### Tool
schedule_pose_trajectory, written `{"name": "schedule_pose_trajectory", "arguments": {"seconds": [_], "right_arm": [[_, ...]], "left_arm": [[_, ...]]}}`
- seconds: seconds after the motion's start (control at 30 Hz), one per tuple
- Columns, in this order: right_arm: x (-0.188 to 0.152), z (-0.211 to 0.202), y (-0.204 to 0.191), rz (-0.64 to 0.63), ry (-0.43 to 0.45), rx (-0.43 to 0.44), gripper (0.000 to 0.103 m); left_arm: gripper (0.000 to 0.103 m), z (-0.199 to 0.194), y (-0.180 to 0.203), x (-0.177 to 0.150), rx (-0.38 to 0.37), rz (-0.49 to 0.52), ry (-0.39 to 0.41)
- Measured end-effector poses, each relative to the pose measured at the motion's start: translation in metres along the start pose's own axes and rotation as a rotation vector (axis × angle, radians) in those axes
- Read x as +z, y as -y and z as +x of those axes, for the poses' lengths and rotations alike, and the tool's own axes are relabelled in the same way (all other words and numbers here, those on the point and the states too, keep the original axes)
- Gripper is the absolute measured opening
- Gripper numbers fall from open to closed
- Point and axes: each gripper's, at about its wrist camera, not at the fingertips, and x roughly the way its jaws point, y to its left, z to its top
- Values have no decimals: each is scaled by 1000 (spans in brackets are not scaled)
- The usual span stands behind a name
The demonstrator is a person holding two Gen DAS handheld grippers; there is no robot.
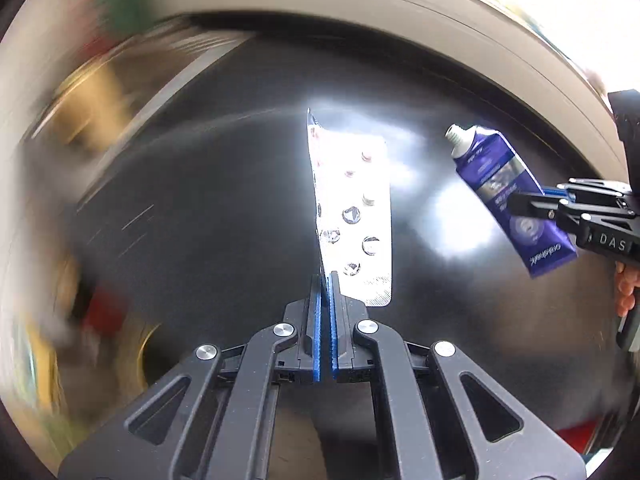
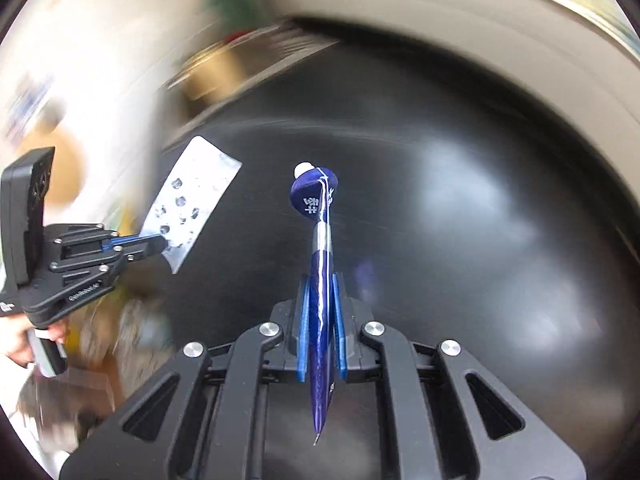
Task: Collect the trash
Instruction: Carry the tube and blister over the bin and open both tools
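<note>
My left gripper (image 1: 327, 280) is shut on the lower edge of a silver pill blister pack (image 1: 352, 208), which stands up in the air above a black glossy surface (image 1: 200, 240). It also shows in the right wrist view (image 2: 160, 246), with the blister pack (image 2: 192, 196) at the left. My right gripper (image 2: 321, 284) is shut on a squeezed blue tube (image 2: 320, 248) with no cap, seen edge-on. In the left wrist view that gripper (image 1: 516, 200) holds the tube (image 1: 504, 188) at the right, nozzle pointing up-left.
The background is blurred by motion. The black surface (image 2: 480, 220) has a pale rim (image 1: 440, 20) beyond it. Blurred tan, green and red things (image 1: 96, 80) lie at the left, outside the black surface. A red shape (image 1: 580, 436) shows at the lower right.
</note>
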Motion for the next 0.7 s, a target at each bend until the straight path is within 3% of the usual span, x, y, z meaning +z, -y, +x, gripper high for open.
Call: {"name": "schedule_pose_trajectory", "arguments": {"seconds": [0.03, 0.17, 0.3, 0.43, 0.57, 0.63, 0.67, 0.7], "right_arm": [[17, 20, -34, -69, -30, 49, 11], [49, 88, -154, -309, -161, 189, 11], [51, 159, -248, -521, -303, 225, 11], [39, 214, -288, -605, -394, 218, 11], [31, 234, -292, -593, -442, 215, 11], [31, 234, -298, -587, -424, 227, 12], [29, 231, -300, -582, -411, 246, 22], [32, 224, -298, -575, -389, 262, 36]], "left_arm": [[2, -12, -42, -23, 40, -104, 3], [2, -29, -135, -100, 127, -379, -22], [2, -9, -185, -164, 153, -580, -74], [2, 26, -205, -201, 142, -699, -95], [2, 51, -218, -209, 118, -785, -91], [3, 54, -220, -211, 123, -804, -92], [6, 53, -224, -218, 136, -816, -90], [24, 51, -231, -220, 148, -833, -91]]}}
